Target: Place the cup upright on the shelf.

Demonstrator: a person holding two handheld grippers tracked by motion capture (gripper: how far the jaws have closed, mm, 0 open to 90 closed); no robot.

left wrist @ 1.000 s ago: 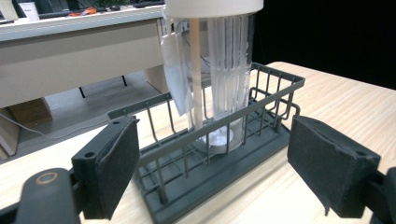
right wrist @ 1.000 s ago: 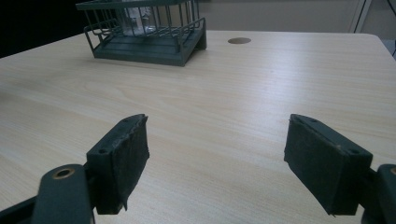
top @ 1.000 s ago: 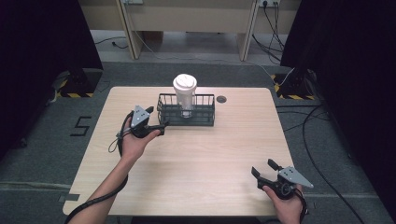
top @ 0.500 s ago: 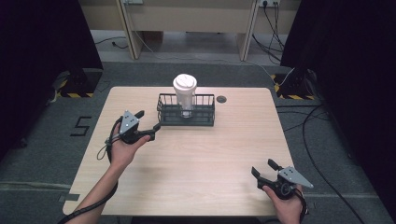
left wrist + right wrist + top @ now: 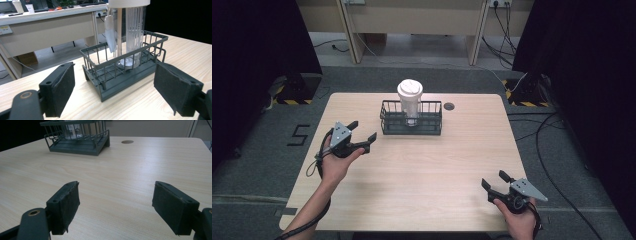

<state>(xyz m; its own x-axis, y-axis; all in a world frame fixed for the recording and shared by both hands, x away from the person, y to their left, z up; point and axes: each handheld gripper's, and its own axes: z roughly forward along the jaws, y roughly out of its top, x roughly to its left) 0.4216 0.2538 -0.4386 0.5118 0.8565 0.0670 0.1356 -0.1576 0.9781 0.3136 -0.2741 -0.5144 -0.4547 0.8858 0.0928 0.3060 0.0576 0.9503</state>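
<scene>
— Where the wooden table (image 5: 422, 170) is seen from the high view, what is found on it?

— A dark wire basket (image 5: 411, 118) is set near the far edge, and a clear ribbed cup with a white lid (image 5: 409, 100) is stood upright inside it. A small round hole (image 5: 449, 106) is cut in the tabletop just beside the basket.

— How is the left gripper (image 5: 361, 134) held?

— It is held in the left hand (image 5: 334, 162) near the table's left edge, apart from the basket, with its jaws spread wide and nothing between them. The basket is faced by it in the left gripper view.

— And the right gripper (image 5: 493, 181)?

— It is held in the right hand (image 5: 519, 222) at the near right corner, well apart from the basket, its jaws likewise parted over bare wood.
</scene>
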